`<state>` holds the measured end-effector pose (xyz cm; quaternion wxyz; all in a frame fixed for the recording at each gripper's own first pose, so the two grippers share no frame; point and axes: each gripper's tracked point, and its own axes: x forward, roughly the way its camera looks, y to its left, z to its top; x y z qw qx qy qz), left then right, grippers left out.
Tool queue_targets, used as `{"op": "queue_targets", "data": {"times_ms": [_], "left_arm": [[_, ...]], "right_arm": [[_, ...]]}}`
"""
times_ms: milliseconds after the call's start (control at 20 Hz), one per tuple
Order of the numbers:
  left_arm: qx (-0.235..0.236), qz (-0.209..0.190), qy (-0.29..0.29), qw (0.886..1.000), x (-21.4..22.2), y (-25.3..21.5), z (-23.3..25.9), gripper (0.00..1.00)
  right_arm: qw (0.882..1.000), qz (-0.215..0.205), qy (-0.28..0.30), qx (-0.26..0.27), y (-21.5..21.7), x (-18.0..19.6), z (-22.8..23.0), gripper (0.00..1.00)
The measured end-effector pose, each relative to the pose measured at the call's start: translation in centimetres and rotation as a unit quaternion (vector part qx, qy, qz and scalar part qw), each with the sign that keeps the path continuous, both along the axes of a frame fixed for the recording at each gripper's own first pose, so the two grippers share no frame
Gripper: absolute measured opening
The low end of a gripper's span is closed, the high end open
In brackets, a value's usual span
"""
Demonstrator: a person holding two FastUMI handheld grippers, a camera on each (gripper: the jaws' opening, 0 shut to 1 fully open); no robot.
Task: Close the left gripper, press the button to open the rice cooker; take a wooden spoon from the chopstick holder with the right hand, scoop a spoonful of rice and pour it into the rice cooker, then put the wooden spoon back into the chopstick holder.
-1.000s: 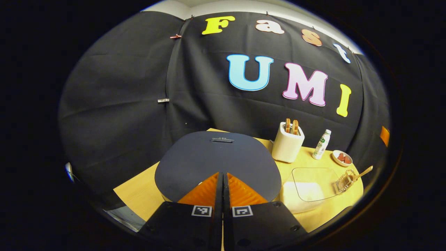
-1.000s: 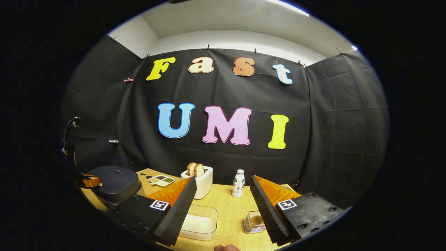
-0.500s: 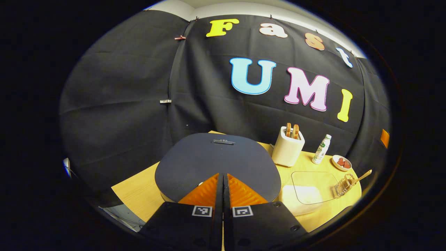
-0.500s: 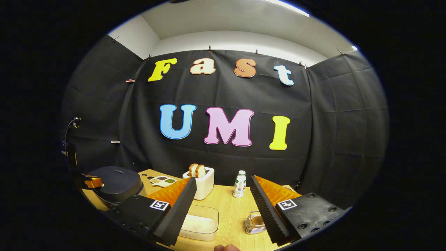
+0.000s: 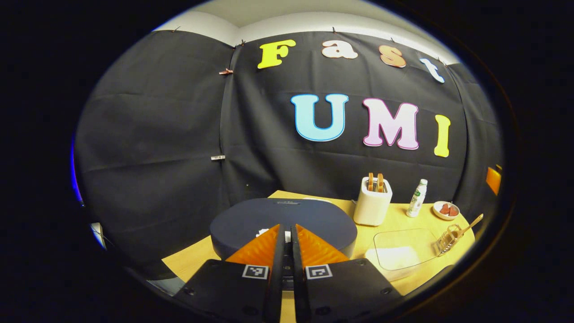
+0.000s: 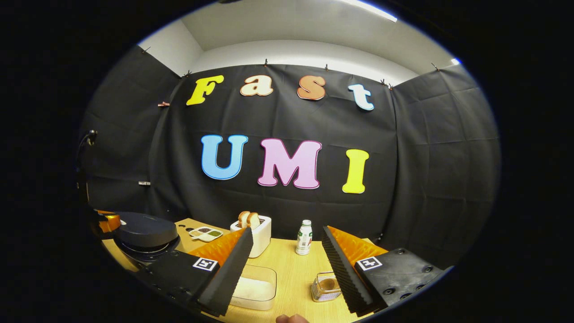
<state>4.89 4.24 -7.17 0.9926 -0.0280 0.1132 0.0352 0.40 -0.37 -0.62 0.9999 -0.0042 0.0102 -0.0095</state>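
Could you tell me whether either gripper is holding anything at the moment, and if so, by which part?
Nothing is held. The left gripper is closed on itself at the rice cooker. The right gripper is open above the table.

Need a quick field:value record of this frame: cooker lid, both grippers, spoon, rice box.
rice cooker: dark lid lifted at its front edge, a gap shows under it in the right gripper view
left gripper: fingers nearly together, at the cooker's front
right gripper: fingers wide apart, holding nothing, above the table
wooden spoon: in the chopstick holder, handle leaning out
rice box: clear, white rice inside, beside the holder
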Motion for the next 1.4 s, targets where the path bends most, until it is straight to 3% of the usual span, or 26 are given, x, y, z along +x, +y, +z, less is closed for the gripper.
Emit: {"op": "queue_targets", "data": {"times_ms": [50, 250, 350, 800, 950, 1100, 1400], "left_arm": [[0.001, 0.0, -0.004, 1.0, 0.0, -0.1, 0.9, 0.17], [0.037, -0.004, -0.054, 0.998, -0.2, -0.2, 5.3, 0.35], [0.033, -0.015, -0.049, 0.998, -0.7, -1.3, 5.3, 0.43], [0.029, 0.02, -0.064, 0.997, -1.0, 0.0, 6.6, 0.47], [0.039, 0.028, -0.078, 0.996, -1.1, 0.1, 7.7, 0.48], [0.036, 0.044, -0.1, 0.993, -1.4, 0.5, 8.9, 0.71], [0.027, 0.068, -0.085, 0.994, -2.0, 0.3, 8.3, 0.8]], "right_arm": [[1.0, -0.001, 0.004, 0.005, -0.2, 0.0, -0.3, 0.96], [1.0, -0.011, 0.02, 0.016, -1.4, 0.1, -1.3, 0.96], [0.999, -0.013, 0.035, 0.025, -1.8, 0.2, -2.4, 0.96], [0.995, -0.054, 0.075, 0.034, -6.1, 0.2, -6.6, 0.96], [0.991, -0.078, 0.097, 0.054, -8.3, 0.4, -8.9, 0.97], [0.984, -0.106, 0.122, 0.074, -10.4, 0.8, -11.3, 0.97], [0.963, -0.15, 0.184, 0.127, -14.2, 1.3, -17.5, 0.95]]}}
